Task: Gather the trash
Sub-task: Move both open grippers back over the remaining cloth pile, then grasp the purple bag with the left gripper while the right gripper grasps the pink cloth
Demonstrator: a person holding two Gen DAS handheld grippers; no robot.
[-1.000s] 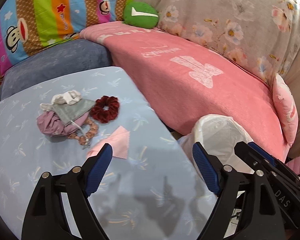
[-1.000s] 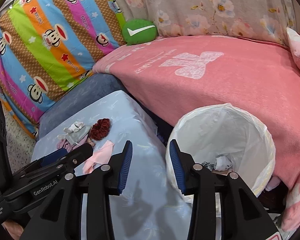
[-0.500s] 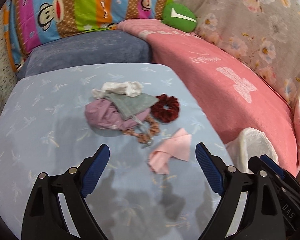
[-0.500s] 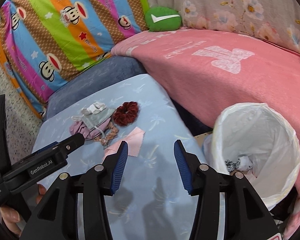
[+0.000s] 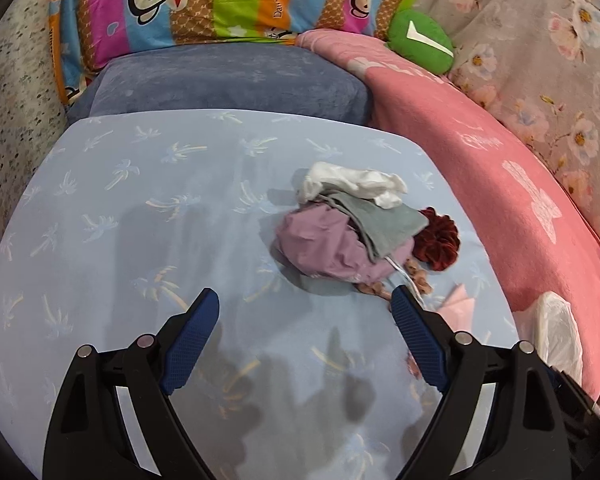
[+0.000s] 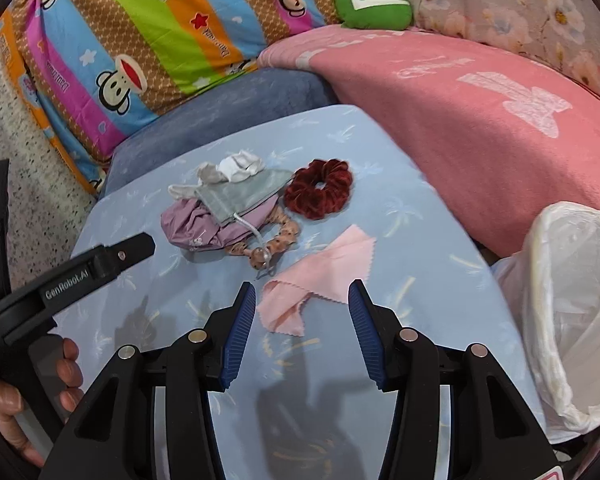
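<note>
A pile lies on the light-blue table [image 5: 140, 208]: a white crumpled cloth [image 5: 352, 184], a grey-green pouch [image 5: 384, 224], a mauve crumpled bag [image 5: 324, 248] and a dark red scrunchie [image 5: 440, 240]. A pink cloth [image 6: 320, 276] lies flat in front of the pile, just beyond my right gripper [image 6: 302, 304], which is open and empty. My left gripper [image 5: 304, 312] is open and empty, short of the pile. The white-lined trash bin [image 6: 572, 304] stands off the table's right edge.
A pink blanket [image 6: 480, 92] covers the sofa to the right. A blue cushion [image 5: 228, 84], a striped monkey-print pillow [image 6: 140, 40] and a green pillow [image 5: 420, 40] lie behind the table. A peach patterned scrunchie [image 6: 276, 236] sits under the pile.
Both grippers swung left from the trash bin toward the pile on the table. The right gripper has opened wider and now faces the pink cloth.
</note>
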